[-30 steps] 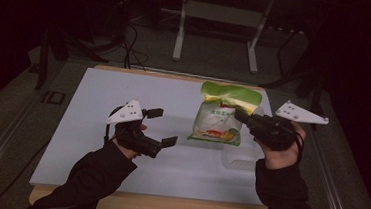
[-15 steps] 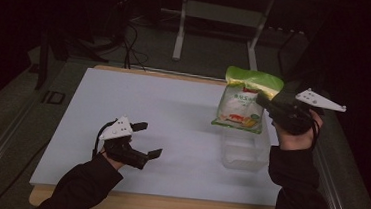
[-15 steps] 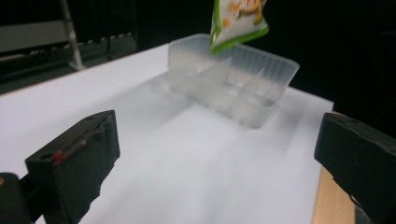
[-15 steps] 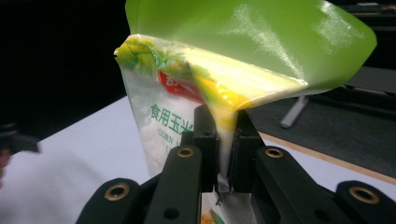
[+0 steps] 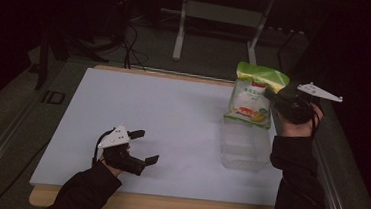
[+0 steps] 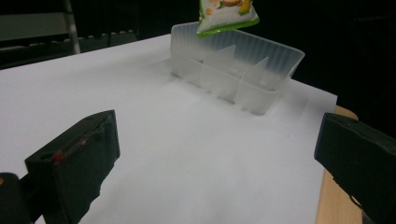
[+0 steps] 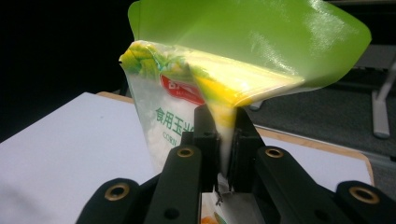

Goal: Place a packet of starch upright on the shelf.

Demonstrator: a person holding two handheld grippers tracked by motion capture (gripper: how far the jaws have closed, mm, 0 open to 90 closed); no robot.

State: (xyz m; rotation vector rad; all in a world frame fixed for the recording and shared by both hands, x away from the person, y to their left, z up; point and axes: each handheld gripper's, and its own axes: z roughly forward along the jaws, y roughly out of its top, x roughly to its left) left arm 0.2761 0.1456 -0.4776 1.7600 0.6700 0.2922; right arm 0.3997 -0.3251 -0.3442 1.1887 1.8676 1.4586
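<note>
A green and white bag of corn starch (image 5: pixel 251 97) hangs in the air above a clear plastic bin (image 5: pixel 243 145) at the table's right side. My right gripper (image 5: pixel 274 99) is shut on the bag's right edge; in the right gripper view the jaws pinch the bag (image 7: pixel 224 93) near its green top, with the gripper (image 7: pixel 223 135) closed tight. The bag's lower end (image 6: pixel 224 14) dangles just over the bin (image 6: pixel 238 70), which has inner dividers. My left gripper (image 5: pixel 144 145) stands open over the white table near the front left, holding nothing; the left gripper (image 6: pixel 215 154) looks toward the bin.
The white tabletop (image 5: pixel 172 113) has a wooden front edge (image 5: pixel 165 206). A metal stand (image 5: pixel 220 17) and cables lie on the dark floor behind the table. A dark rail runs along the table's right side.
My right gripper has lifted the bag up and to the right, off the table and over the clear bin. My left gripper has drawn back toward the front left.
</note>
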